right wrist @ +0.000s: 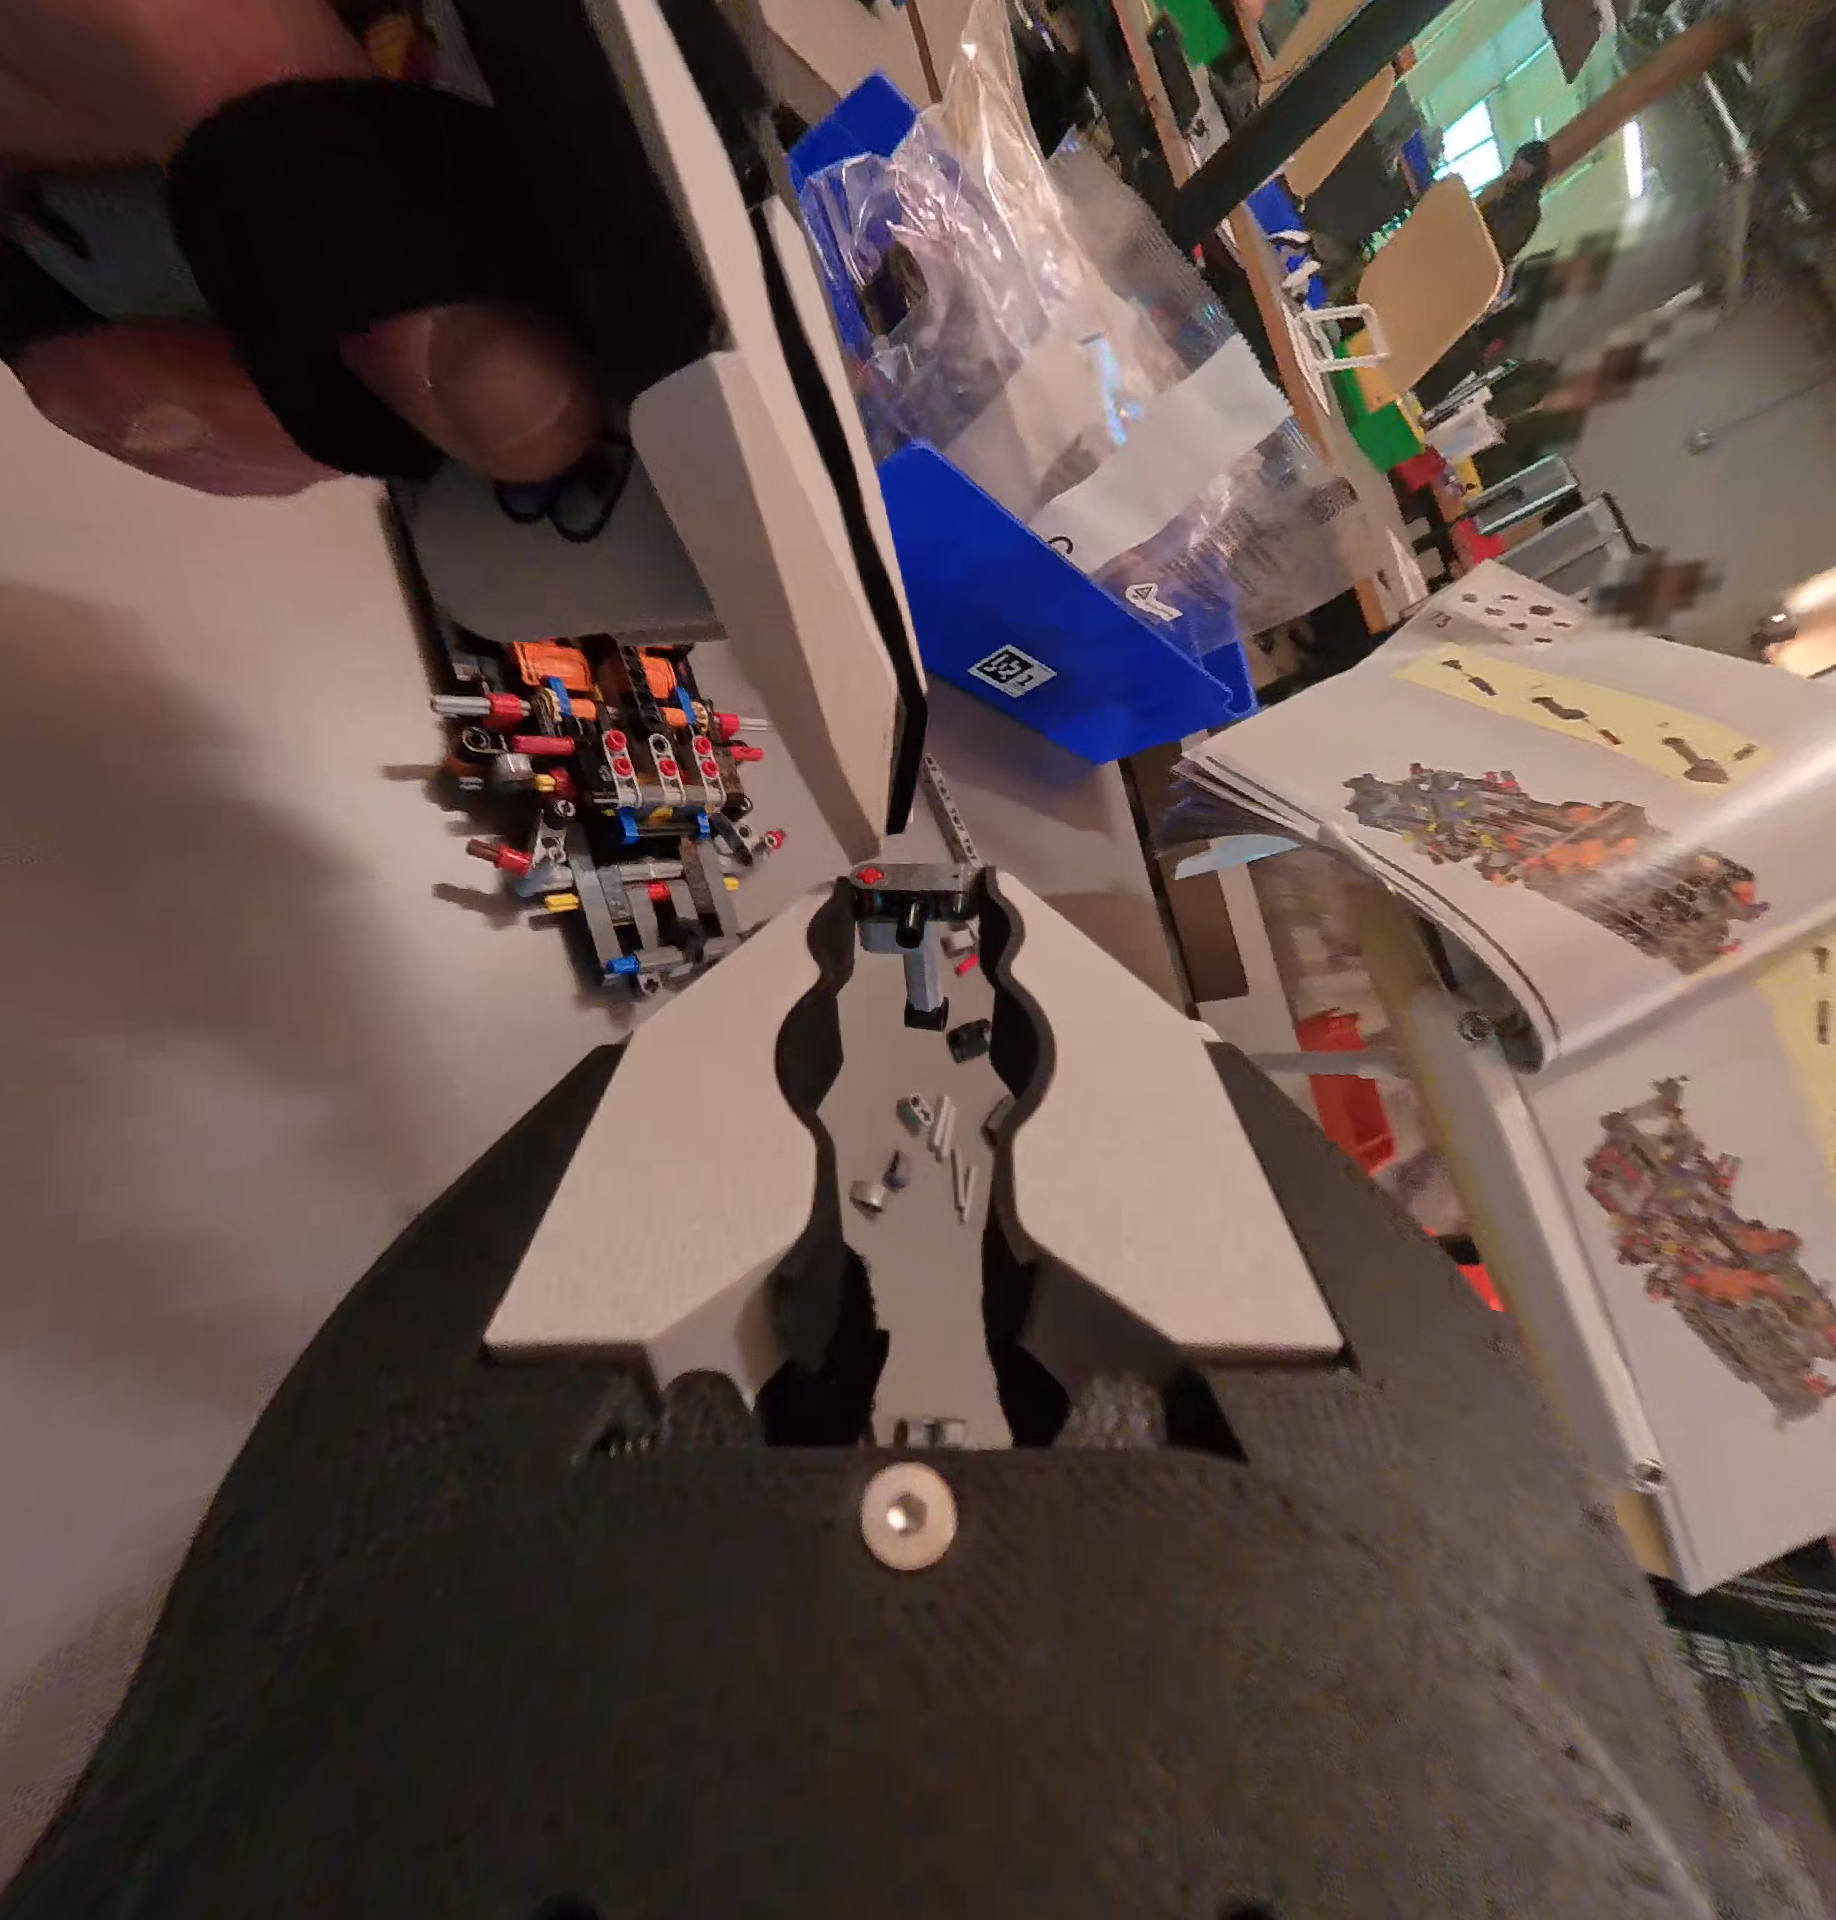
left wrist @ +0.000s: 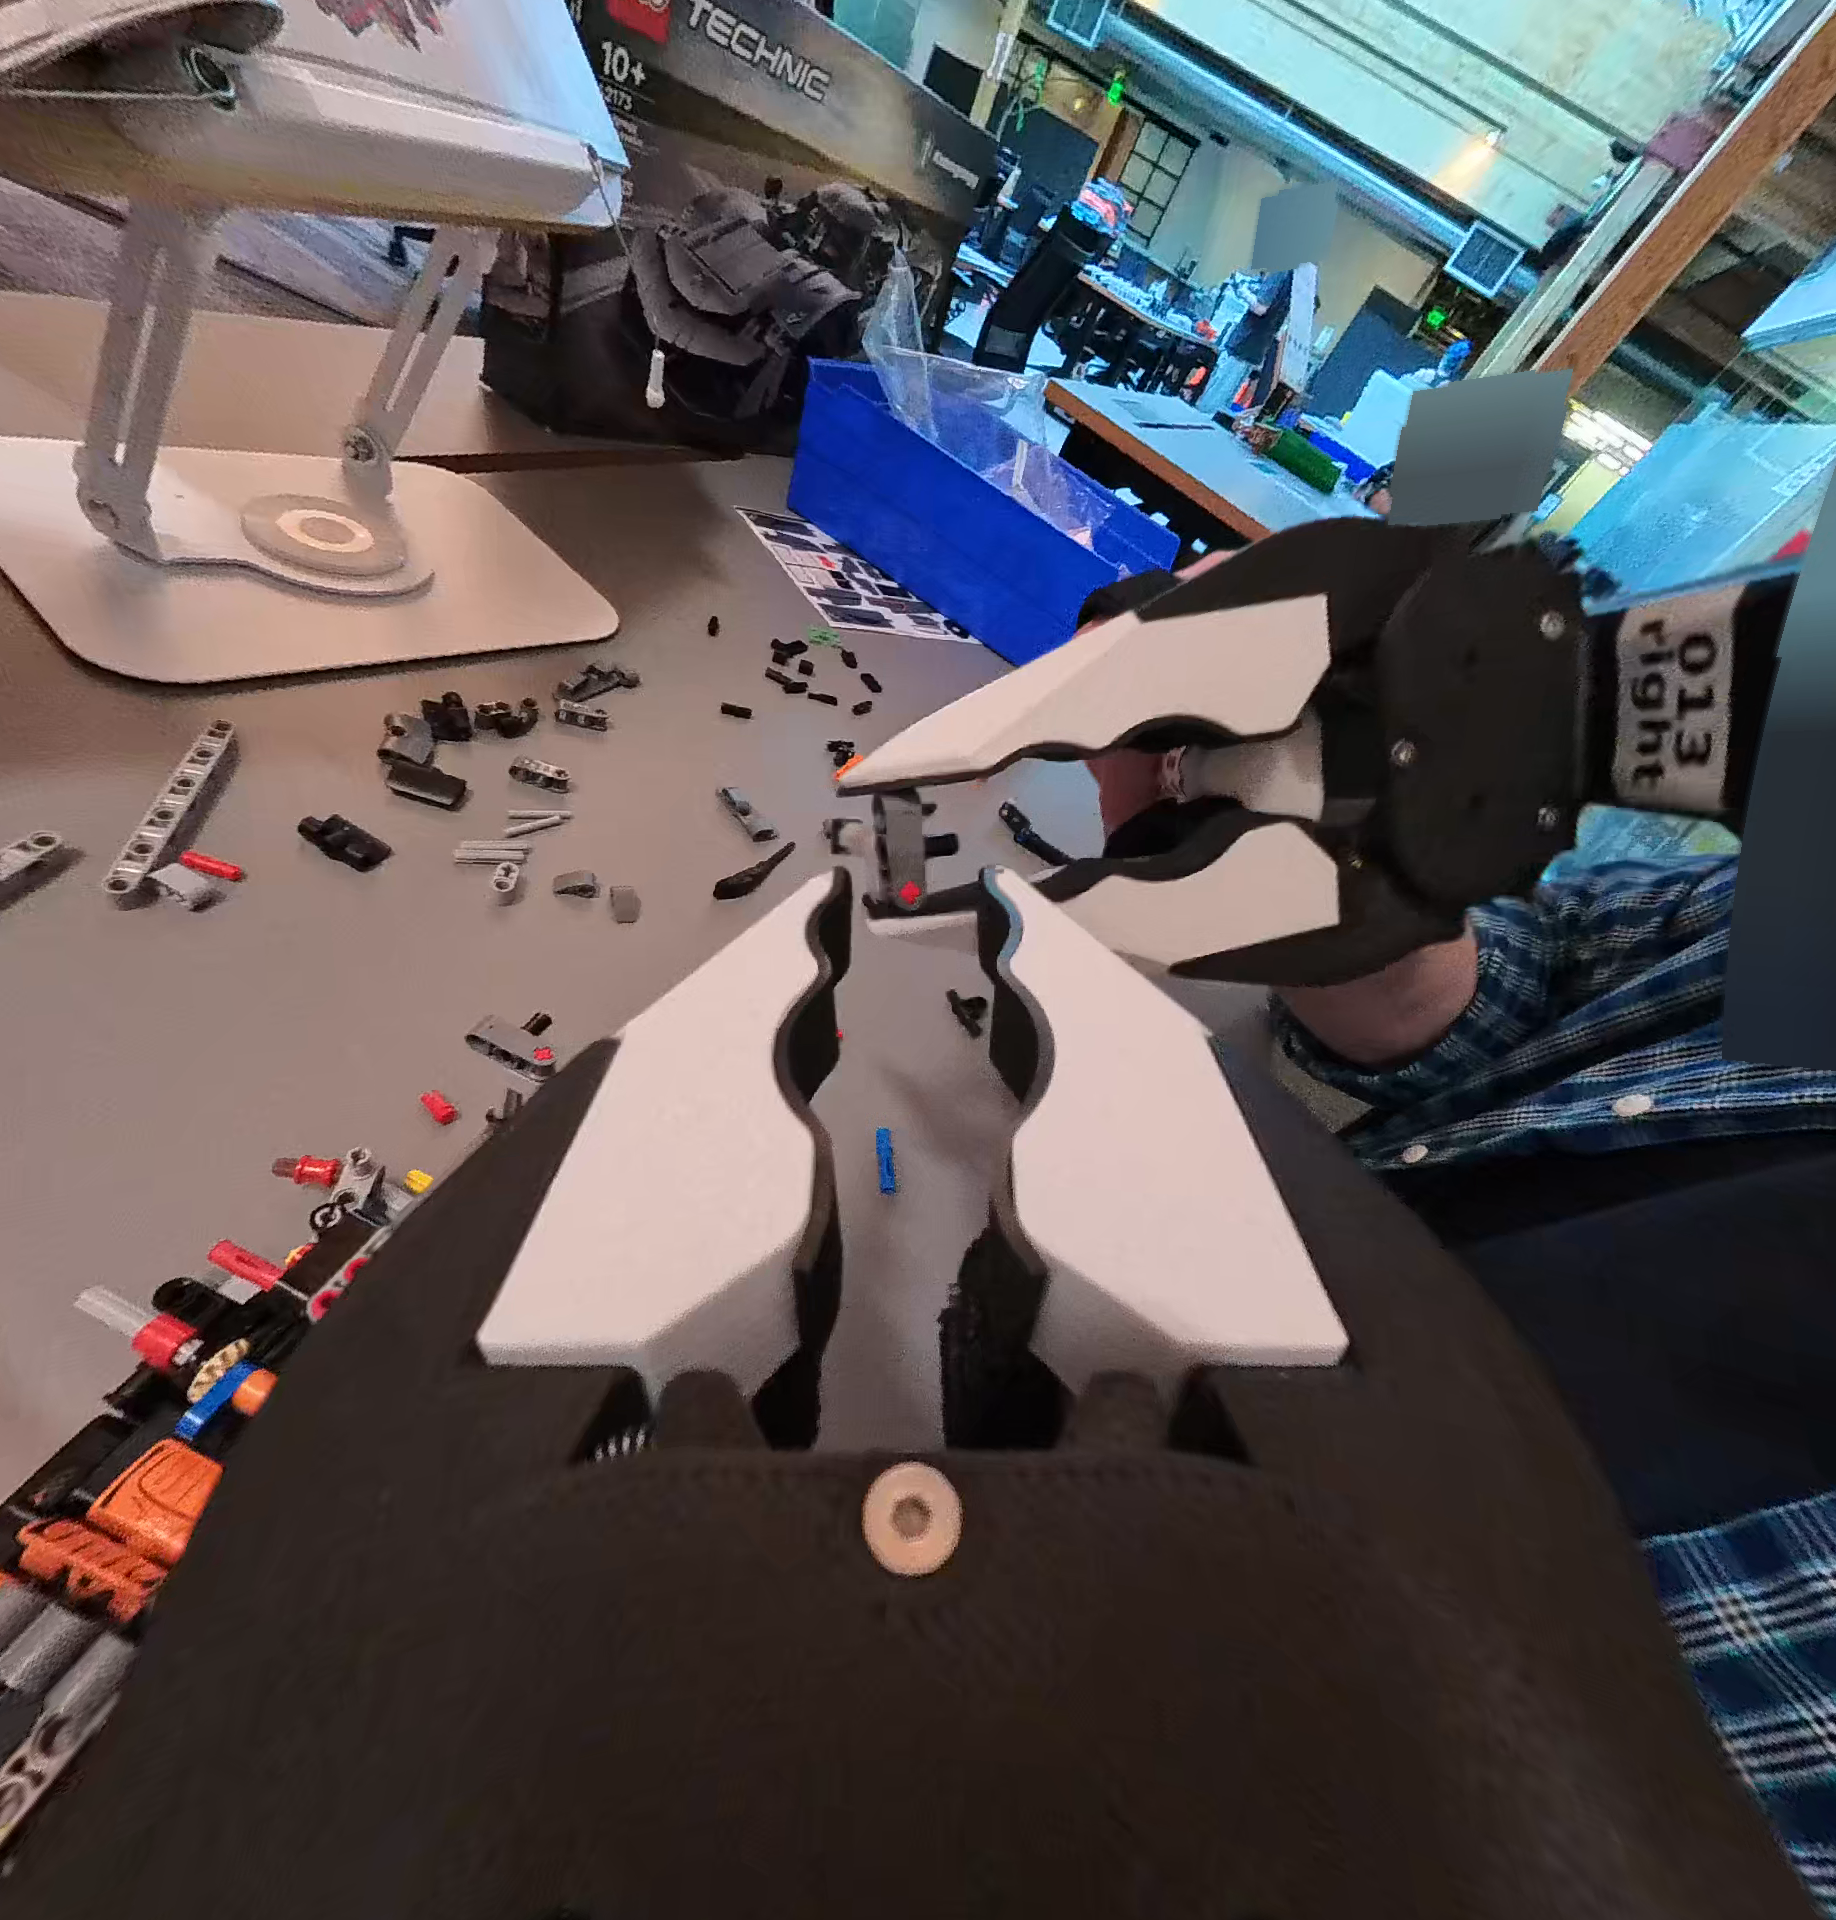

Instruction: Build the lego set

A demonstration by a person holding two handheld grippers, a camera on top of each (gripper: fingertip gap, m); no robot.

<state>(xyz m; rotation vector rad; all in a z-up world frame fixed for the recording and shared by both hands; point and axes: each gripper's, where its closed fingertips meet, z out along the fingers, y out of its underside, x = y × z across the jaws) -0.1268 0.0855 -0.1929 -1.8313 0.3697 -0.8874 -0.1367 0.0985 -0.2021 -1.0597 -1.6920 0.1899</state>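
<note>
Both claws meet over the grey worktop (left wrist: 270, 987): the left claw (left wrist: 914, 899) and the right claw (right wrist: 919, 883) each clamp the same small dark Technic subassembly (left wrist: 903, 857).

Left claw (left wrist: 914, 894) and right claw (right wrist: 919, 883) tips meeting at right angles, both pinched nearly closed

Left tool (left wrist: 914, 894) and right tool (left wrist: 872, 852) both pinch one small black-grey assembly (left wrist: 906, 847) — above the table (left wrist: 270, 987).

We see bare worktop (left wrist: 301, 997) left of loose pieces (left wrist: 519, 821); the stand (left wrist: 270, 561) and blue bin (left wrist: 955, 520) block the far side.
</note>
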